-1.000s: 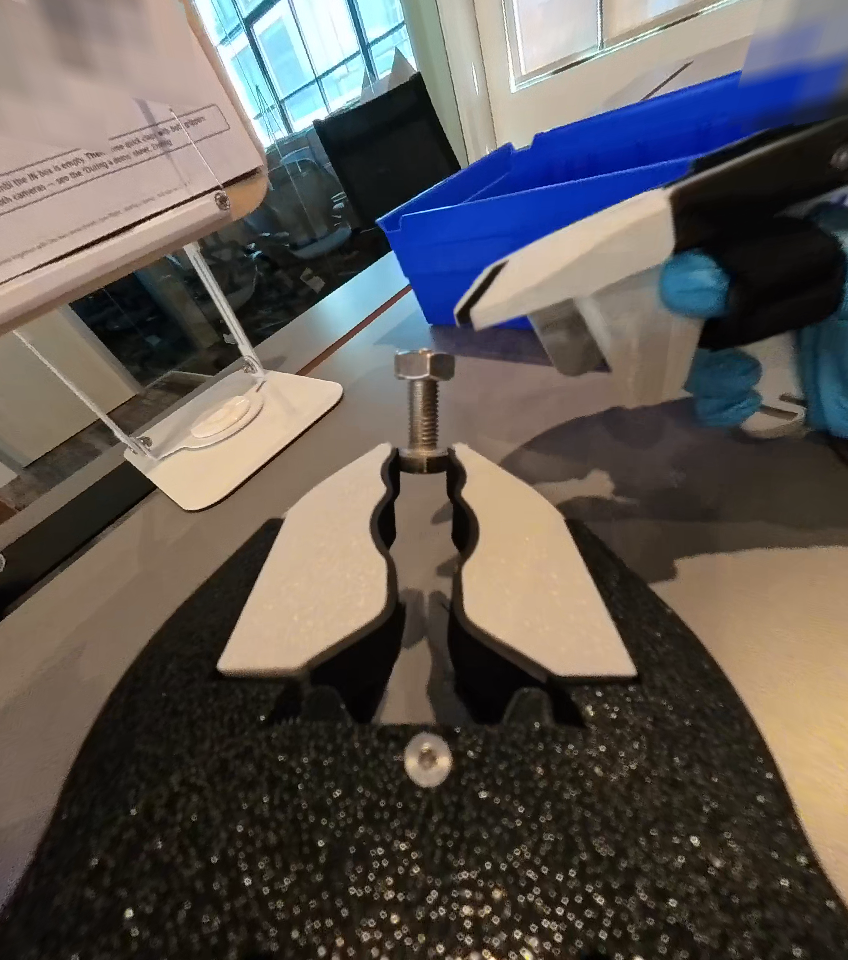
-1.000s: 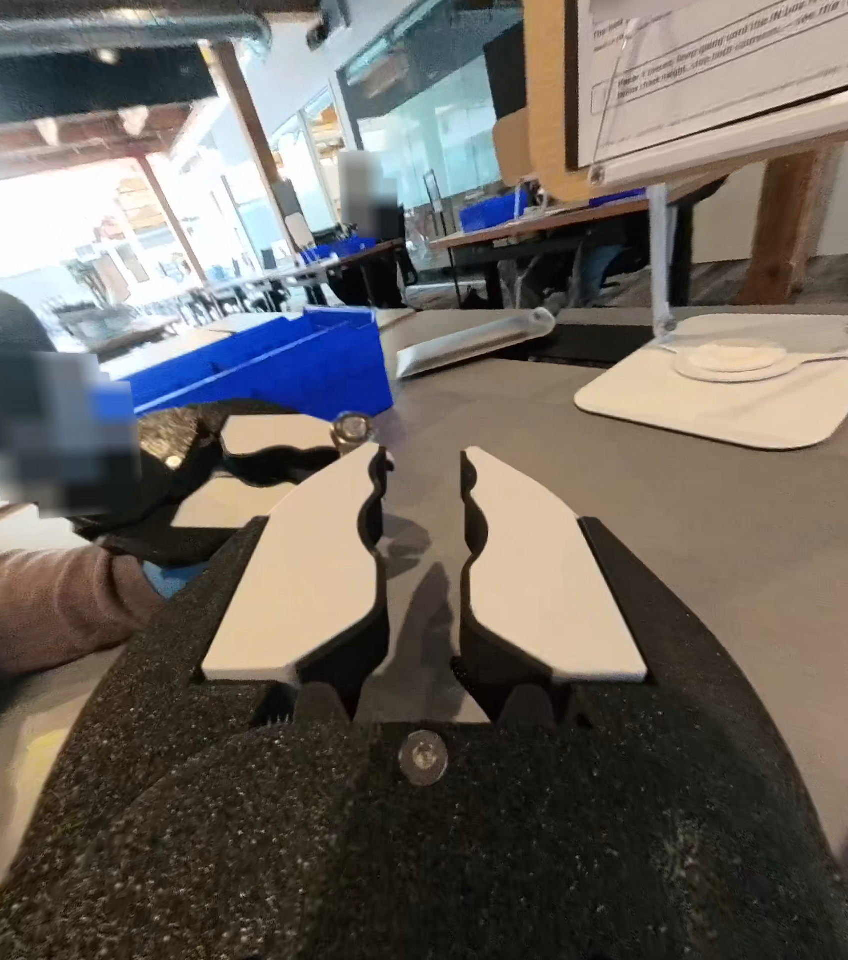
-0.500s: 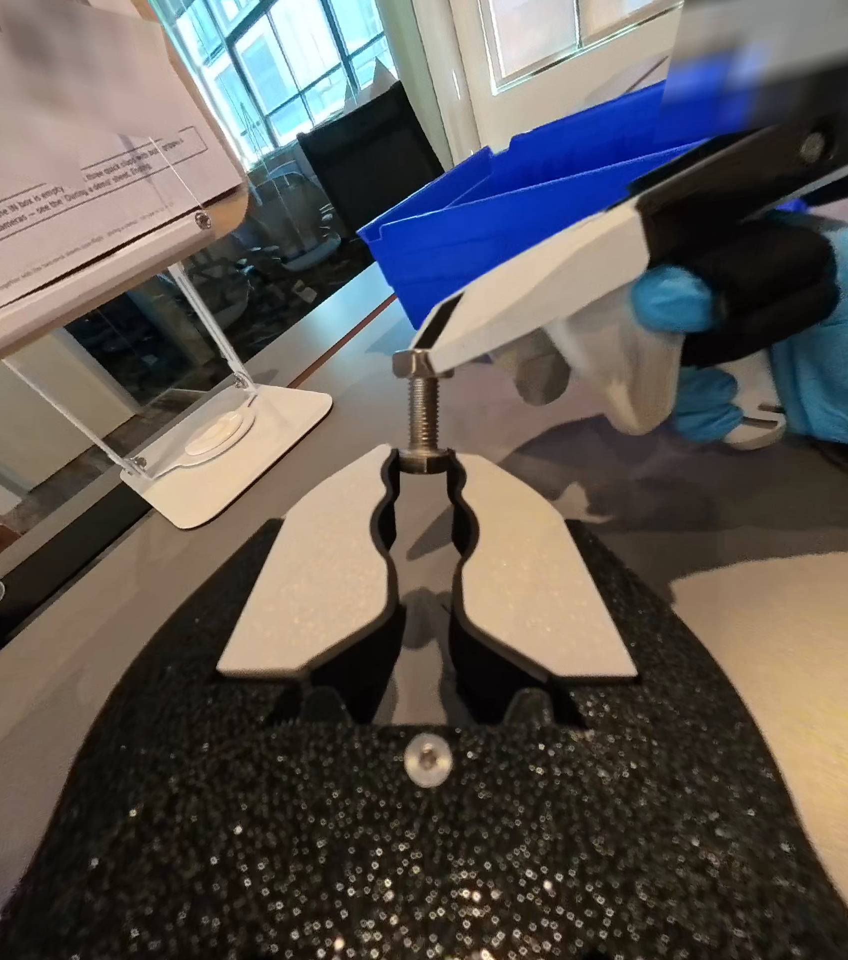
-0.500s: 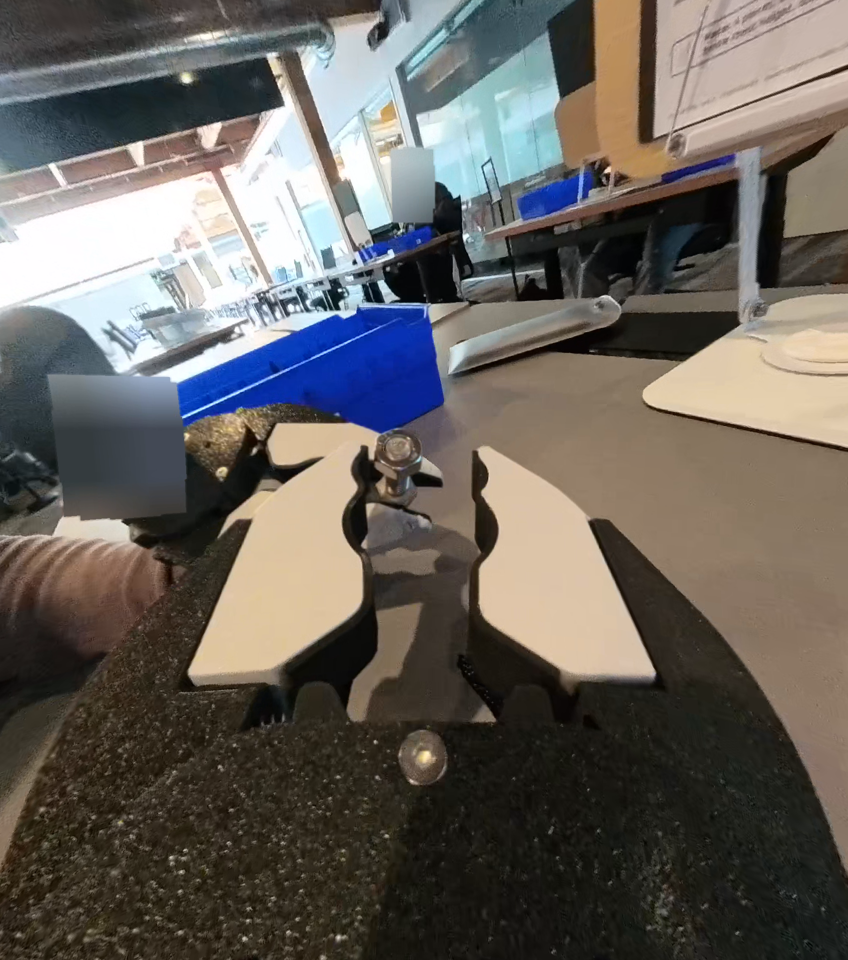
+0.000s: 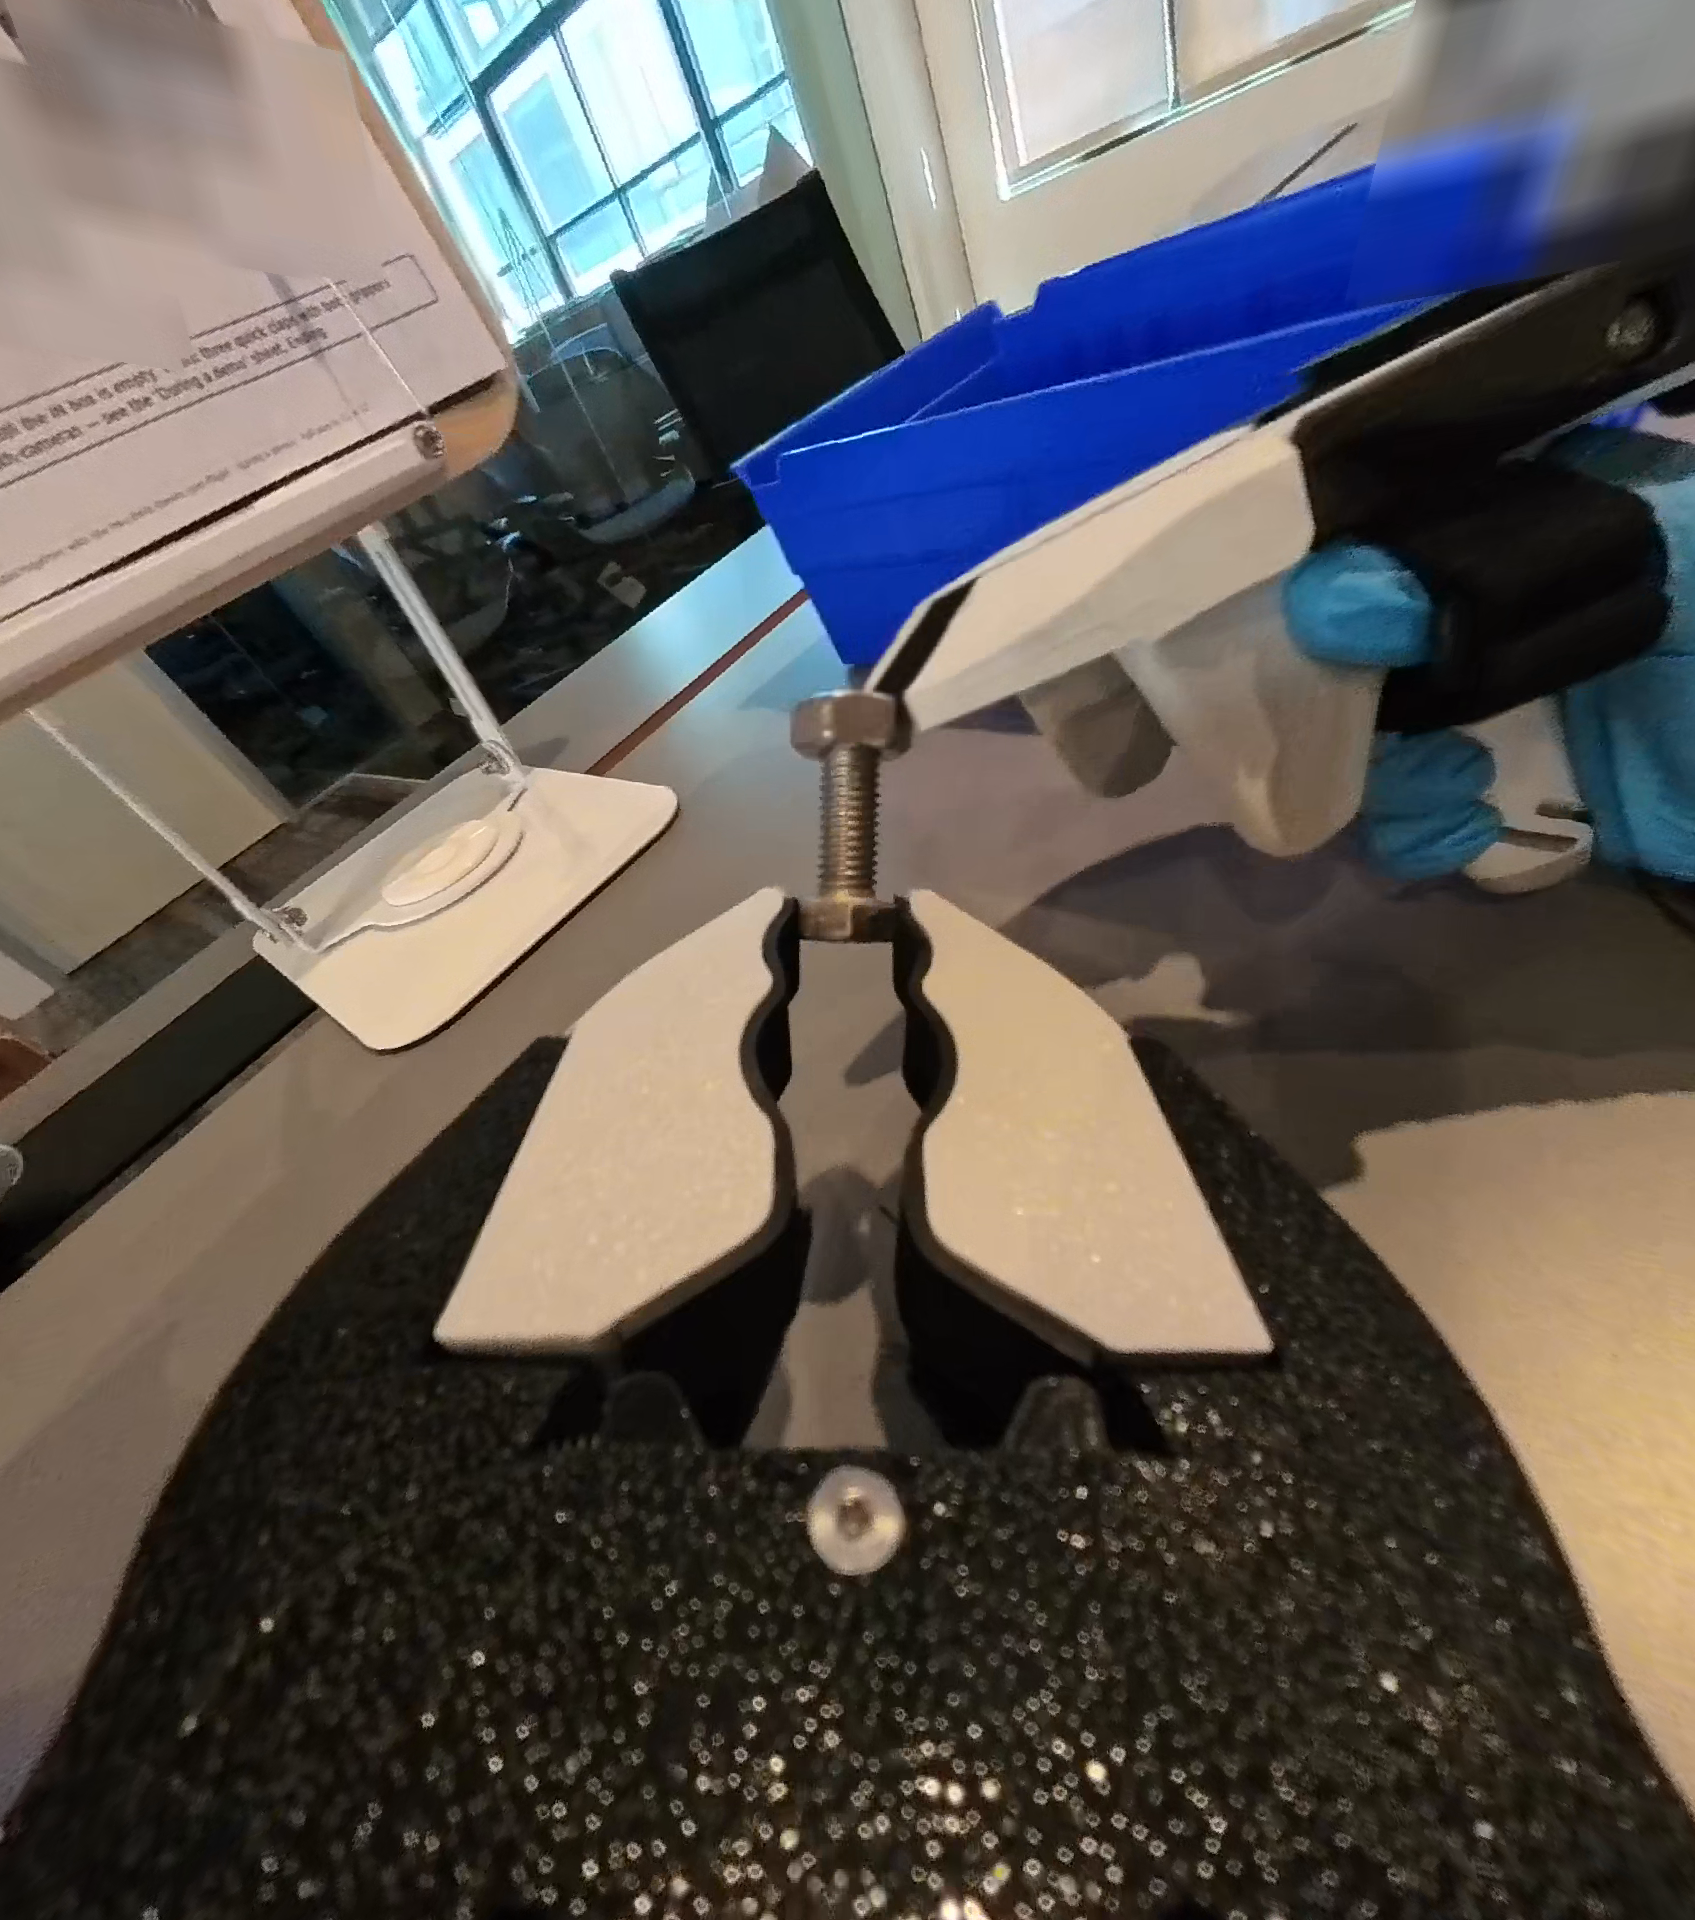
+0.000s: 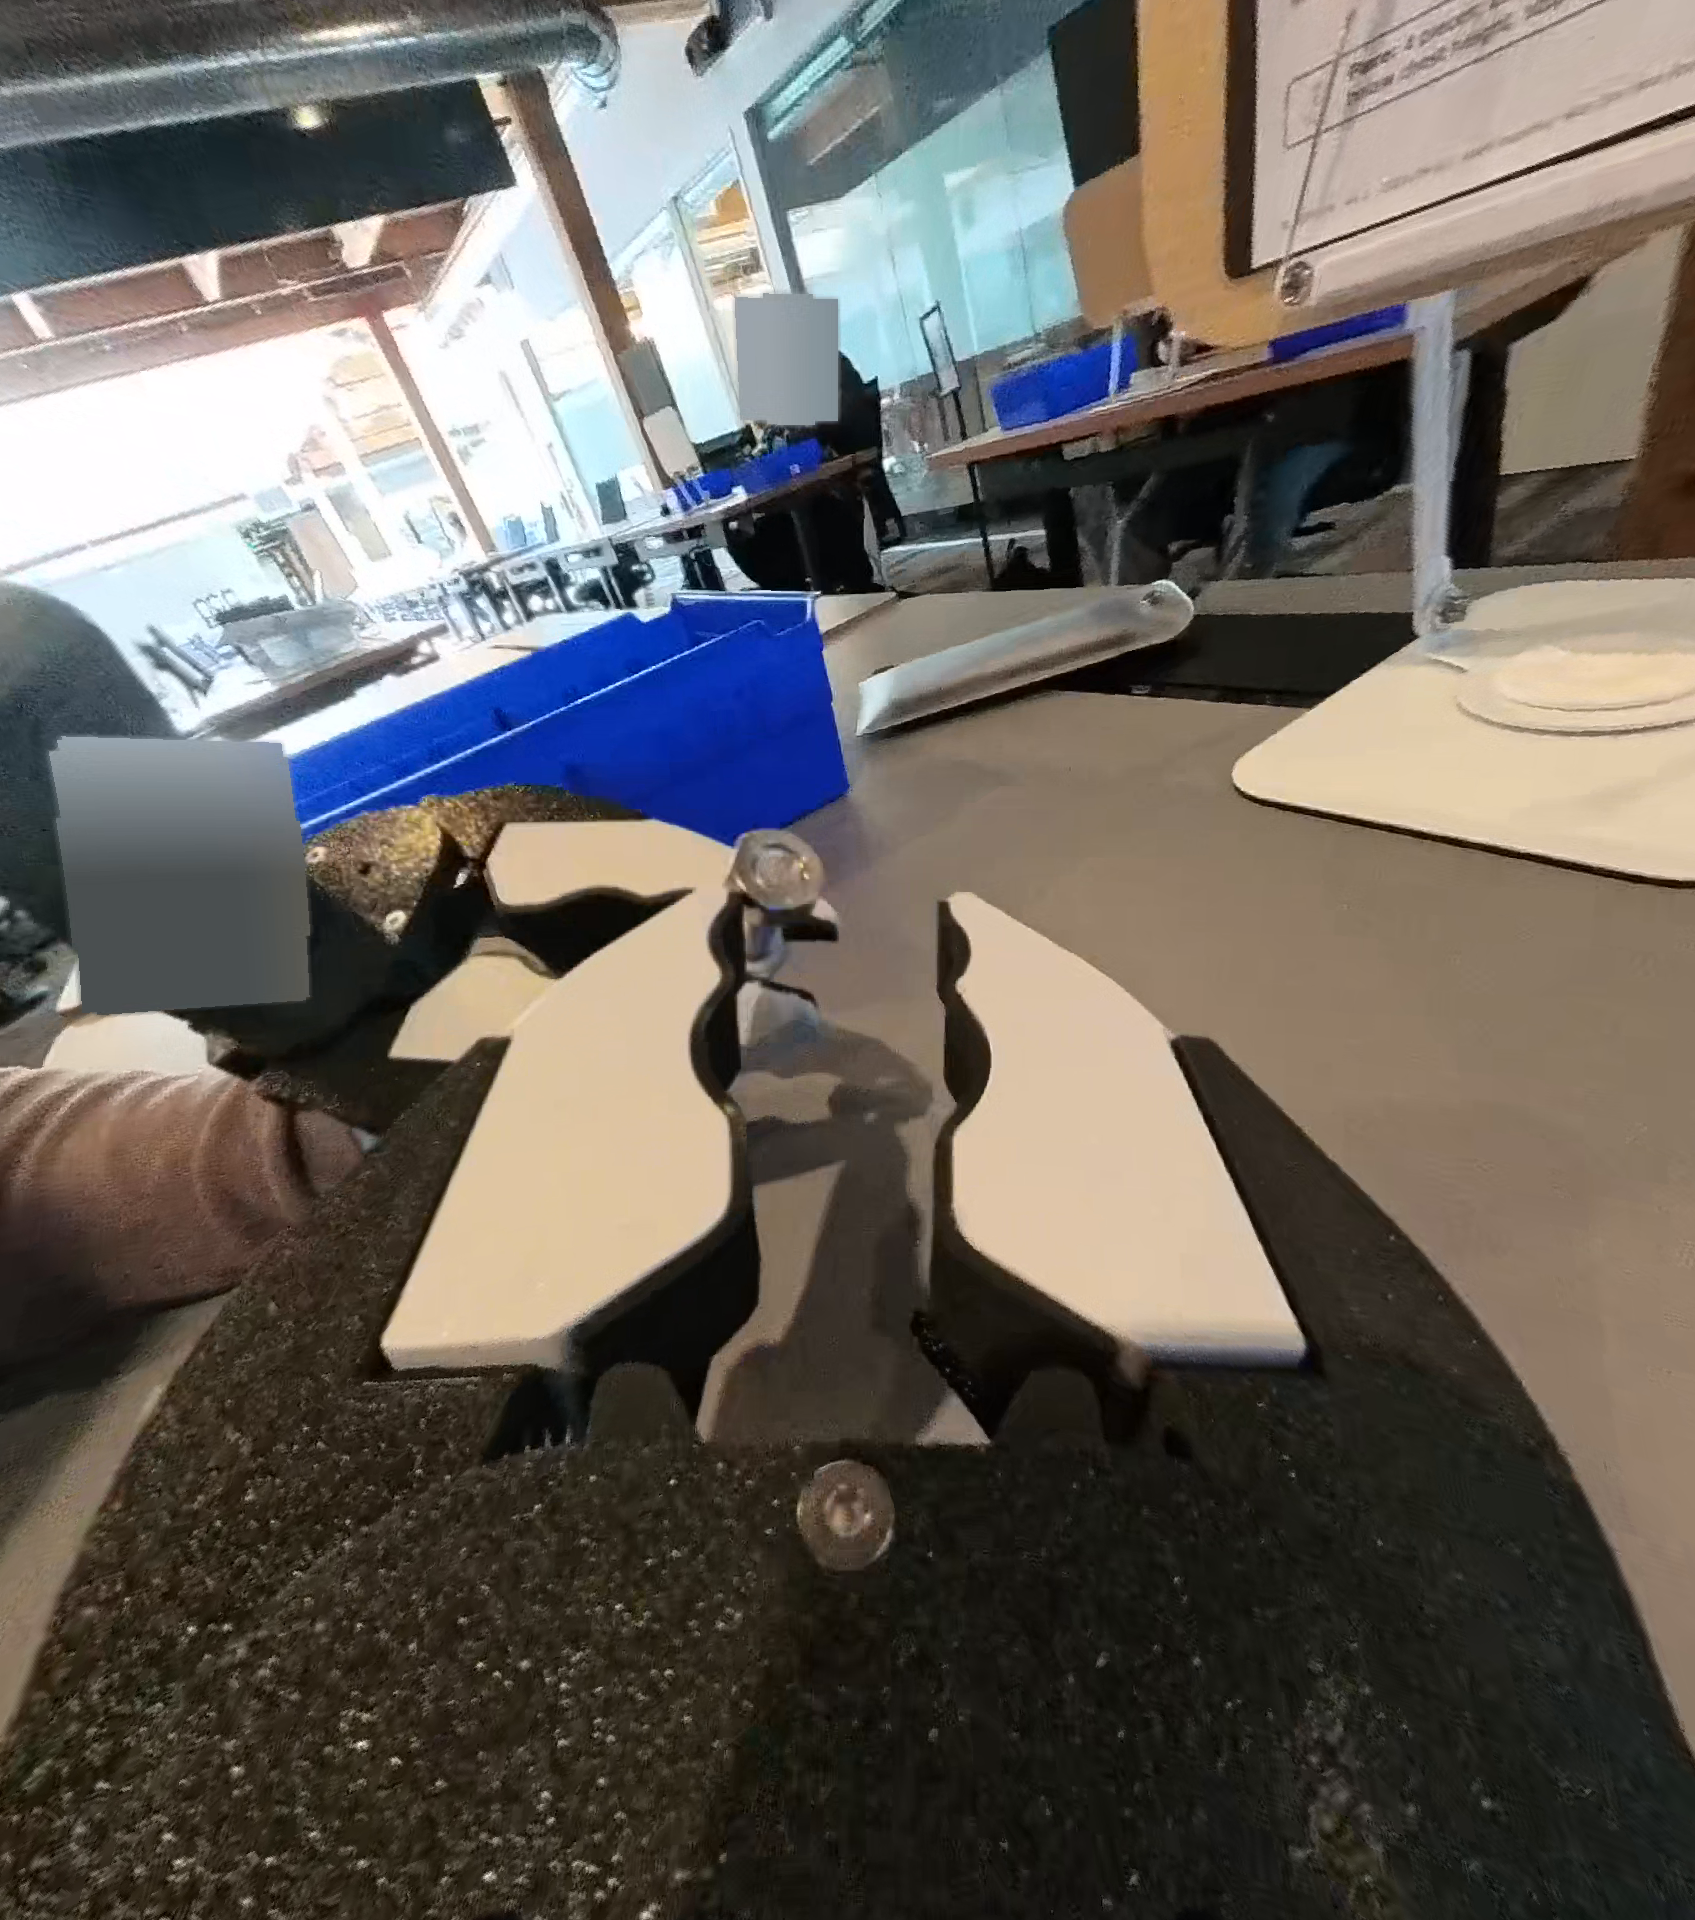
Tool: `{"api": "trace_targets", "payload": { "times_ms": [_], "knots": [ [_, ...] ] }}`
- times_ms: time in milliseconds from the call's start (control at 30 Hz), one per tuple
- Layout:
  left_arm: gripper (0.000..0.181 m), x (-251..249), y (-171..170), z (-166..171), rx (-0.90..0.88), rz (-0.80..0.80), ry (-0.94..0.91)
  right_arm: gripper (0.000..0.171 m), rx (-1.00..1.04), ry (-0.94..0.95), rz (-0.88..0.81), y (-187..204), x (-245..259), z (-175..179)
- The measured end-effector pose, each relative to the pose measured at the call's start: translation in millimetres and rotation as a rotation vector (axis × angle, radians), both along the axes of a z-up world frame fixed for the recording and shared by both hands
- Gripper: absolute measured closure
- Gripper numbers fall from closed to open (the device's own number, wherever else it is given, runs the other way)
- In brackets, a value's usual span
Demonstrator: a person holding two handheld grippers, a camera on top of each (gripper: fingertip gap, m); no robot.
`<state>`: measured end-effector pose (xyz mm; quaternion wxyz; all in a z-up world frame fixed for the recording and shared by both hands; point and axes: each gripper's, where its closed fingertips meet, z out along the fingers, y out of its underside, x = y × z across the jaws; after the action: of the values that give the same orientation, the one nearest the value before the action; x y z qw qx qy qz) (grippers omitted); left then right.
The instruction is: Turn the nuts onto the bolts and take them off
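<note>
Left gripper [image 5: 845,920]: its fingertips are closing on the nut [image 5: 845,918] at the lower end of an upright bolt [image 5: 847,805], jaws drawn in to the nut's width and no tighter.
Why held so: gripping the nut is fixing one half of the pair, so that, by my reading, the other half can be turned against it.
Bolt: it is standing vertical, hex head [image 5: 847,724] uppermost, threaded shank bare between head and nut; it seems to be lifted just clear of the grey table [image 5: 1445,1299], well in from any edge.
Right gripper [image 6: 827,914]: its jaws are standing wide apart, holding nothing; in the right wrist view the bolt head is sitting near the tip of one finger [image 6: 604,1091] rather than centred in the gap.
Contact: in the left wrist view one white fingertip is lying against the side of the bolt head, but whether it is pressing I cannot tell.
Hand: a blue-gloved hand [image 5: 1653,707] is working the right gripper's handle from the table's right side.
Step, as judged: lining up to close on the head and spin it; centring looks needed first, or the jaws may slip off a corner.
Surroundings: a blue bin [image 5: 1030,468] is standing behind the bolt toward the far edge; a clear stand on a white base [image 5: 469,914] is carrying a printed sheet at far left.
</note>
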<state>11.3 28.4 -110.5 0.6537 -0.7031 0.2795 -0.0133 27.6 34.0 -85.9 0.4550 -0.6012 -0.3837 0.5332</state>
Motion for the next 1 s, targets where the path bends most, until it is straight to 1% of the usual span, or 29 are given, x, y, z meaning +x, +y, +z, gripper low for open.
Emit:
{"api": "trace_targets", "payload": {
  "times_ms": [100, 167, 200, 267, 333, 367, 467, 533, 633, 667, 700, 800, 867, 933, 1000],
  "knots": [
    [0.164, -1, 1, 0, -0.002, -0.002, -0.012, 0.14, -0.006, 0.047, -0.015, 4, 4, 8],
    [0.164, 2, 1, 0, 0.005, -0.008, 0.003, 0.137, -0.024, 0.087, 0.045, -5, -1, 14],
    [0.164, 3, 0, 0, 0.011, -0.008, 0.011, 0.136, -0.026, 0.067, 0.059, -8, -4, 11],
    [0.165, 1, -1, 2, 0.016, 0.0, 0.01, 0.137, 0.012, 0.017, 0.014, -4, -3, 3],
    [0.164, -2, 0, 3, 0.013, 0.004, -0.017, 0.142, 0.014, 0.022, -0.019, 3, 4, 4],
    [0.164, -3, 0, 3, 0.01, 0.004, -0.026, 0.141, 0.004, 0.042, -0.028, 6, 7, 7],
    [0.164, 0, 1, 1, 0.007, -0.007, -0.016, 0.135, -0.06, 0.094, 0.055, -2, 2, 12],
    [0.164, 3, 0, 2, 0.018, -0.015, 0.0, 0.135, -0.07, 0.055, 0.083, -8, -6, 5],
    [0.164, 0, -1, 4, 0.021, -0.002, -0.007, 0.135, -0.037, 0.012, 0.031, -2, -2, -1],
    [0.165, -1, -1, 5, 0.022, -0.005, -0.022, 0.143, -0.025, 0.01, 0.01, 1, 1, -1],
    [0.165, -2, -1, 5, 0.018, -0.005, -0.034, 0.144, -0.02, 0.025, -0.015, 6, 5, 2],
    [0.165, 1, 0, 2, 0.009, -0.015, -0.023, 0.137, -0.069, 0.098, 0.039, 1, 4, 12],
    [0.165, 5, -1, 3, 0.021, -0.028, -0.003, 0.132, -0.104, 0.08, 0.086, -5, -4, 7],
    [0.165, 8, -2, 3, 0.027, -0.036, 0.017, 0.132, -0.127, 0.081, 0.117, -10, -9, 7],
    [0.164, 8, -4, 4, 0.036, -0.033, 0.023, 0.136, -0.102, 0.069, 0.098, -9, -6, 6]
  ]
}}
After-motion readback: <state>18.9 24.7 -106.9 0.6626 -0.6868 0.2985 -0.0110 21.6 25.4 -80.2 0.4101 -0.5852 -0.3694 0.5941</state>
